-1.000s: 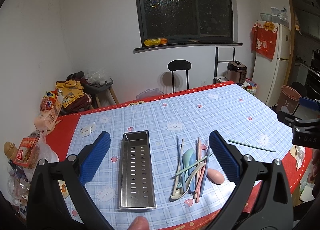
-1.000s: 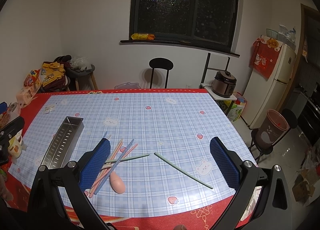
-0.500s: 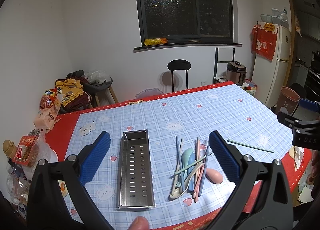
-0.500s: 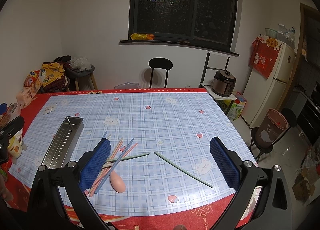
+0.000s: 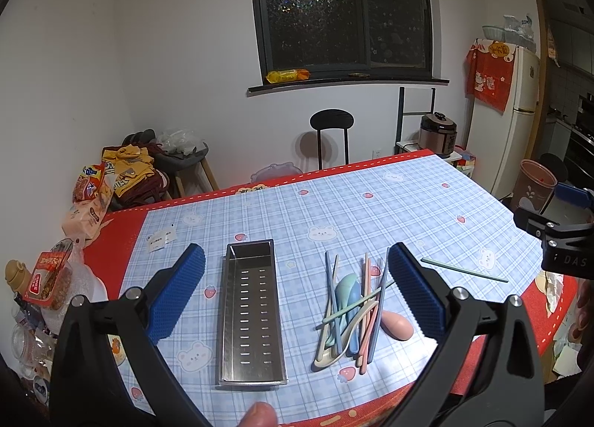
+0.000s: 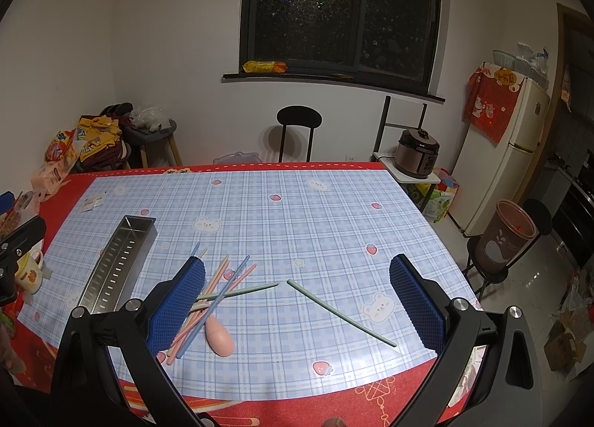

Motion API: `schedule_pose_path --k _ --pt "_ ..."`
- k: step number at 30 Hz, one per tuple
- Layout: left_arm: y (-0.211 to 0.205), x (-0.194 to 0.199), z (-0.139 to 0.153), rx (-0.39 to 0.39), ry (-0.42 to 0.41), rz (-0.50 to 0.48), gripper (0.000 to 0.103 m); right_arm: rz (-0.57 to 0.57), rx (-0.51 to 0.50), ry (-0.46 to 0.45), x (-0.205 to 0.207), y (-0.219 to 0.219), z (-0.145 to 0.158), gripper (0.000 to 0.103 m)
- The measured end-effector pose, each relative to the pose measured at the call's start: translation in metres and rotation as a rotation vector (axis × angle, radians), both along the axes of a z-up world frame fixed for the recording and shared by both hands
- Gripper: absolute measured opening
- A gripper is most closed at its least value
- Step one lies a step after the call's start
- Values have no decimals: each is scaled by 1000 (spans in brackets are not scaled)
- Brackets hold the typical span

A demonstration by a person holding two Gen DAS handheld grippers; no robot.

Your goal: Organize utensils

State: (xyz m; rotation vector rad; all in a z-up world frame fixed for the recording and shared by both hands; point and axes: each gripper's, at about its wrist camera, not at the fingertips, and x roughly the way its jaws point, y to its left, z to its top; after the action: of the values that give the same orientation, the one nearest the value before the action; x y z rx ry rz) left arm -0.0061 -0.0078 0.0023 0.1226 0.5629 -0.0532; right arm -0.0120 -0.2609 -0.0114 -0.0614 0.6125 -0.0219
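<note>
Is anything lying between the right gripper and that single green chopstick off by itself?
Nothing visible. The right gripper is open above bare tablecloth, and the green chopstick lies alone between its fingers' line of sight, apart from the utensil pile.

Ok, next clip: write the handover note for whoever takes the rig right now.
Left gripper: open, empty, above the near table edge.
Right gripper: open, empty, above the lone green chopstick.
Steel tray: nothing in it, lying left of the pile.
Pile: chopsticks and spoons crossed in a heap on the cloth, pink spoon at its right edge; a second green chopstick lies across it.
Done: nothing placed yet.
Left: move every utensil into the tray, including the stray chopstick.
</note>
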Motion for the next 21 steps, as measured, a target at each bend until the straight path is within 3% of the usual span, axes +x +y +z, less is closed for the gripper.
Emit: schedule_pose_path --k 15,19,21 --pt "1 3 -2 -11 17 -11 97 2 7 14 4 -1 -2 98" --pt "9 11 -8 -106 69 -70 97 -2 15 35 7 -4 -7 98" --pt "11 16 -13 -117 88 -82 97 11 40 51 12 -6 -11 98"
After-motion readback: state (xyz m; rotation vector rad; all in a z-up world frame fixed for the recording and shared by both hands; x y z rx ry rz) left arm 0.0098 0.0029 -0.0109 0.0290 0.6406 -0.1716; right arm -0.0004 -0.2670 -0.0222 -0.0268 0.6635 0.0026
